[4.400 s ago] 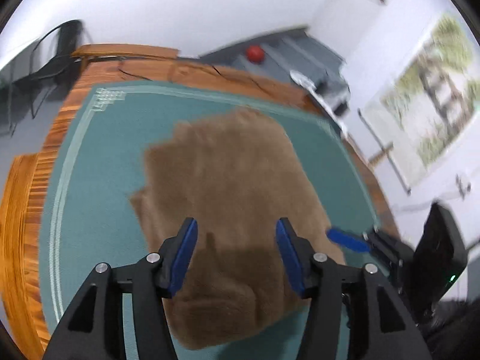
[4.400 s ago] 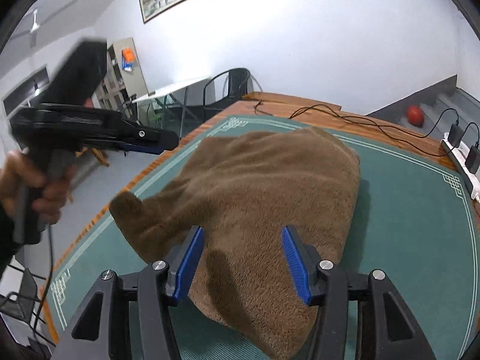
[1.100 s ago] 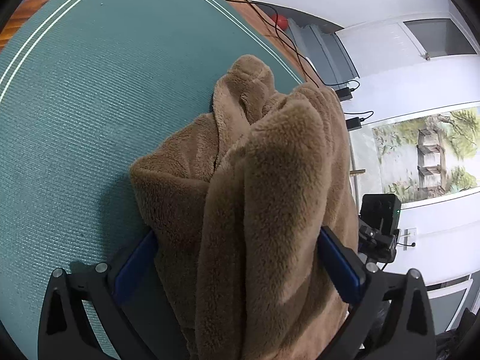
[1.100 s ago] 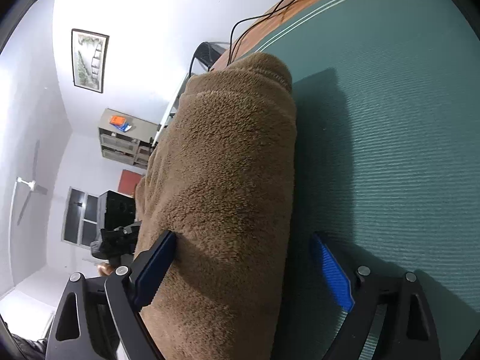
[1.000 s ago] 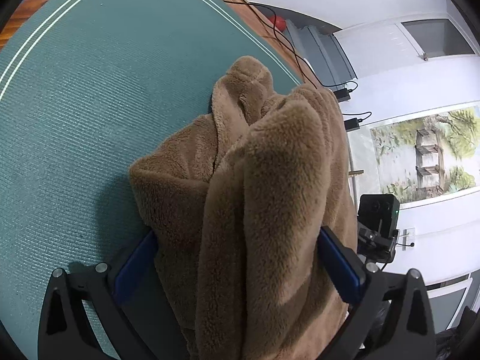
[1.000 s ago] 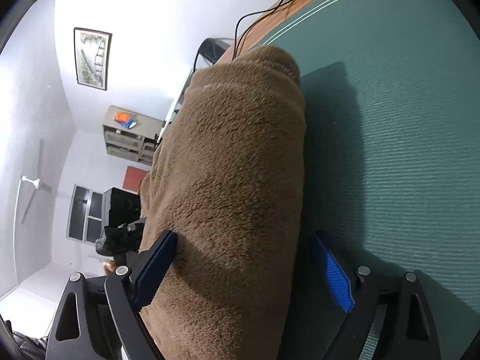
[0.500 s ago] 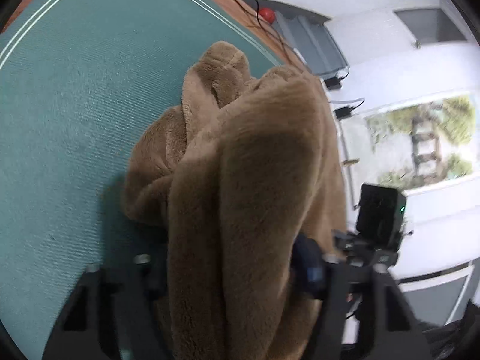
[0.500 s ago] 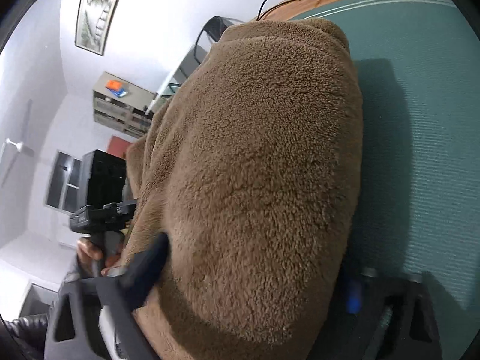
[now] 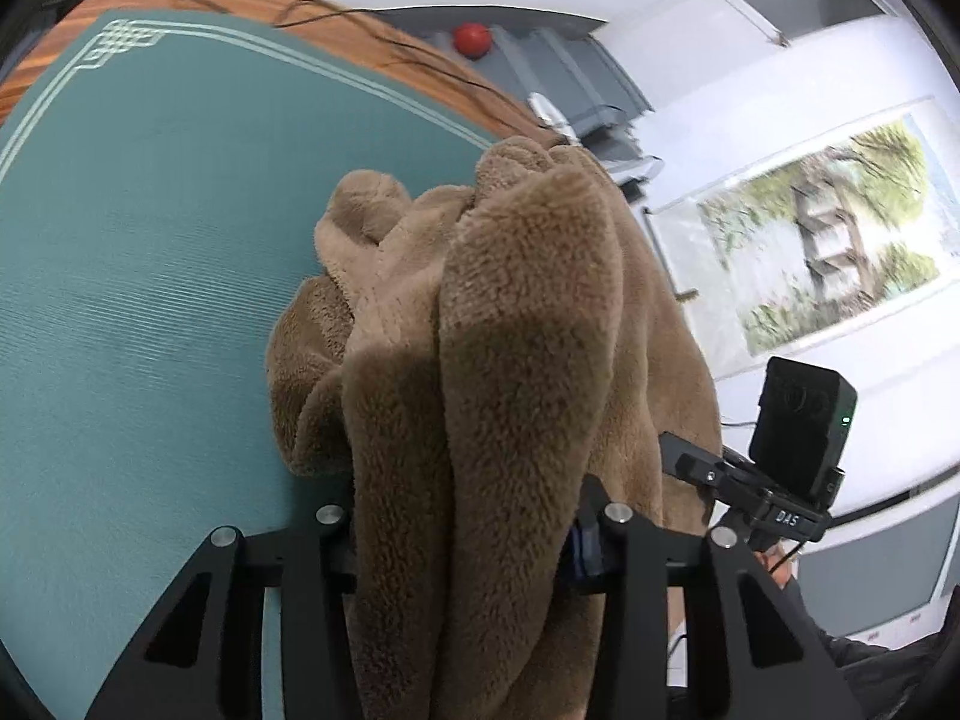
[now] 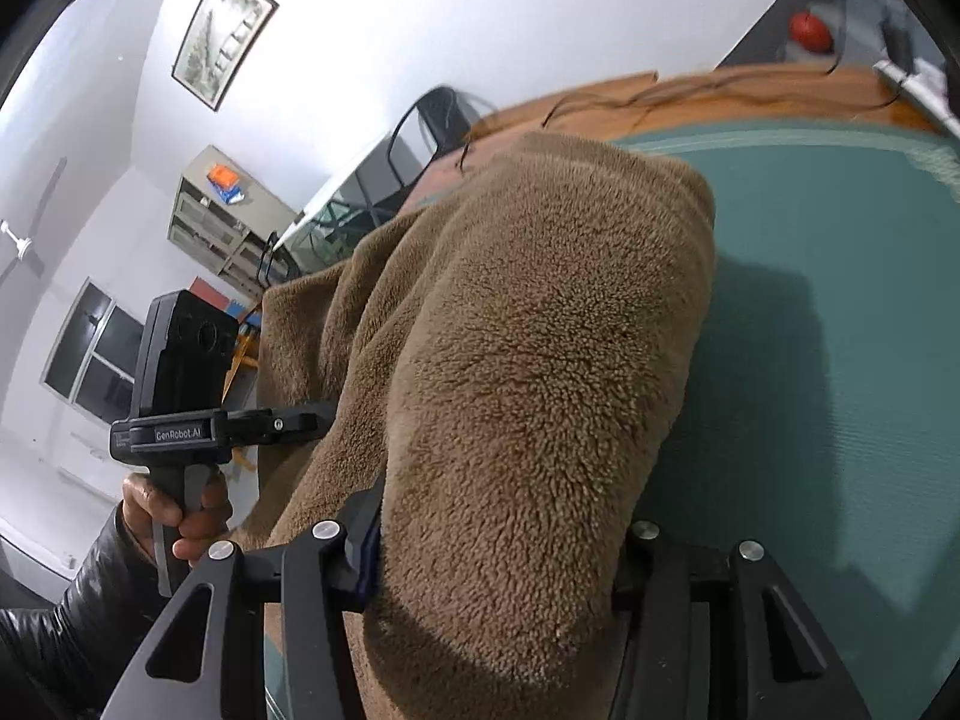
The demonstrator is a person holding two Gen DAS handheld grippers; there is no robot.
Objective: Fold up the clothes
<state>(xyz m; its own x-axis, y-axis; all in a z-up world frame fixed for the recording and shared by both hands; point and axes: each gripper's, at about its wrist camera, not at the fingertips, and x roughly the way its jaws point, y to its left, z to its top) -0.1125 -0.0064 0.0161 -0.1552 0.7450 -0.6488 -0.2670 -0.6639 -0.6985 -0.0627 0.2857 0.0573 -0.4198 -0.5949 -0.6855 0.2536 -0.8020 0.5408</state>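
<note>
left hand-held gripper (image 9: pixel 462 531): jaws just closed, clamping brown fleece garment (image 9: pixel 516 360) | right hand-held gripper (image 10: pixel 498 546): likewise gripping it | garment: bunched, raised over green table (image 9: pixel 138 252) mat, long axis running away from cameras

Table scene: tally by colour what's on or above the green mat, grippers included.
Brown: 1, the fleece garment, bunched and gripped at both ends.
Black: 2, the left gripper and right gripper, both clamped on the garment.
Green: 1, the mat itself.
Total: 4.
</note>
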